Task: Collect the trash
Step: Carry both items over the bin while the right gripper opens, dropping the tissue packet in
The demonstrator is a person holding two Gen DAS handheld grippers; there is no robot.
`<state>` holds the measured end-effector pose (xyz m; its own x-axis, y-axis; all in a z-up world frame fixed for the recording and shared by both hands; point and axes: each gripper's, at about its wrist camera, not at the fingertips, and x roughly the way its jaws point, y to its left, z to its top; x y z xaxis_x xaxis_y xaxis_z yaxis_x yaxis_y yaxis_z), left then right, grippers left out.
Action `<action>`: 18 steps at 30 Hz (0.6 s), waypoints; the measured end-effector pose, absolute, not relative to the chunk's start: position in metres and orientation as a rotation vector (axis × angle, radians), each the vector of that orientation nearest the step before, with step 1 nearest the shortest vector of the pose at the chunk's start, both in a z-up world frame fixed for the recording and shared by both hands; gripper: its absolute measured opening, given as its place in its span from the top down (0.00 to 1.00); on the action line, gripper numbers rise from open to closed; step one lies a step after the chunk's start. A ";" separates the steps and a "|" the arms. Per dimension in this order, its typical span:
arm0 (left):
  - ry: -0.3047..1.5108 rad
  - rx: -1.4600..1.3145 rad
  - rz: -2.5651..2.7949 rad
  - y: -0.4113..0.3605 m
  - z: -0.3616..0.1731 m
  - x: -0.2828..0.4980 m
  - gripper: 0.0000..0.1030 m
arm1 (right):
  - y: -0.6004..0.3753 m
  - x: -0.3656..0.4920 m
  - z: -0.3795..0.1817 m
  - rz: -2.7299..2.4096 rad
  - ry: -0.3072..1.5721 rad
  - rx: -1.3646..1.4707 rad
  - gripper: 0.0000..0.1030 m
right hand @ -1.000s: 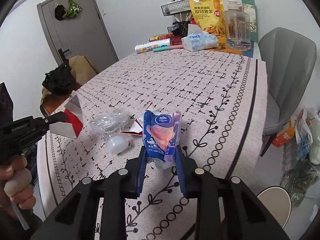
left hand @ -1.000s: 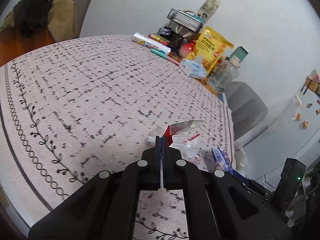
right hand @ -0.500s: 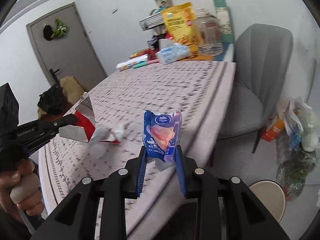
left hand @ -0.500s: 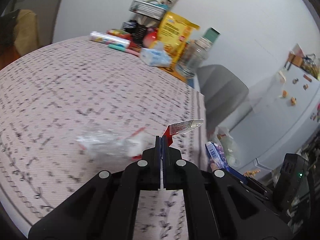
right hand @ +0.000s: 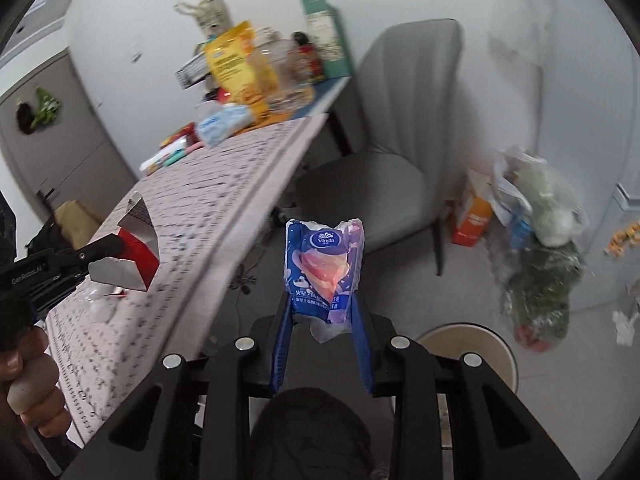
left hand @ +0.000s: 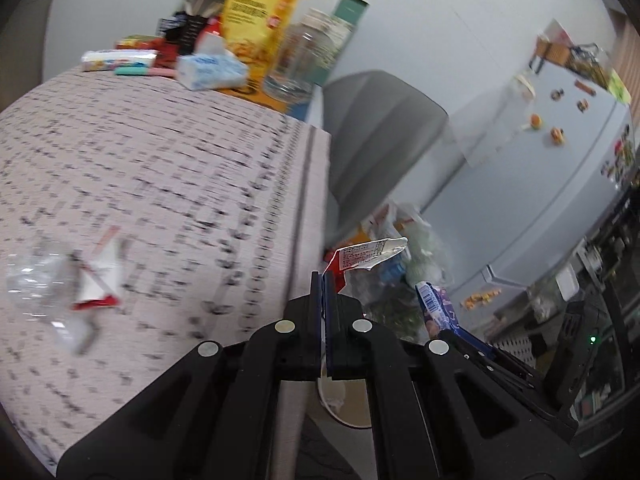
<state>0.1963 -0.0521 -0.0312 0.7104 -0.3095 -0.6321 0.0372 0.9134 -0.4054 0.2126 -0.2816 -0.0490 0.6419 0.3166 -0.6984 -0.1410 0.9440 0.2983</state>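
The right gripper [right hand: 323, 312] pinches a crumpled blue plastic tissue wrapper [right hand: 323, 270] upright between its blue-padded fingers [right hand: 281, 344], held out past the table edge above the floor. Just below and to its right stands a round beige bin [right hand: 486, 346]. The left gripper [left hand: 324, 292] has its jaws pressed tight on a torn red-and-white paper carton [left hand: 362, 256], which juts up and to the right of the tips, also beyond the table edge. To the left of the left gripper, a crumpled clear plastic wrapper [left hand: 38, 276] and a red-and-white paper scrap [left hand: 100, 280] lie on the patterned pale tablecloth [left hand: 168, 168]. Farther off, behind the right gripper, stands a grey upholstered chair [right hand: 384, 168]; at the table's far end sits a yellow snack bag [left hand: 258, 28].
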 end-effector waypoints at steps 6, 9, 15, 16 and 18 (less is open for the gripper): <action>0.805 -0.319 -0.260 -0.102 -0.043 0.216 0.98 | -0.329 0.214 -0.070 0.175 0.860 0.271 0.70; 0.837 -0.295 -0.283 -0.124 -0.053 0.226 0.98 | -0.351 0.213 -0.083 0.136 0.877 0.307 0.70; 0.904 -0.258 -0.326 -0.167 -0.075 0.243 0.98 | -0.390 0.209 -0.107 0.080 0.896 0.360 0.69; 0.913 -0.247 -0.332 -0.175 -0.079 0.246 0.98 | -0.394 0.209 -0.111 0.073 0.900 0.366 0.69; 0.928 -0.235 -0.338 -0.183 -0.085 0.250 0.98 | -0.405 0.210 -0.120 0.059 0.911 0.381 0.69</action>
<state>0.2501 -0.1834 -0.0850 0.5528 -0.3827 -0.7402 0.1826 0.9224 -0.3405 0.2097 -0.4047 -0.1201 0.6163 0.2100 -0.7590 0.1099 0.9314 0.3470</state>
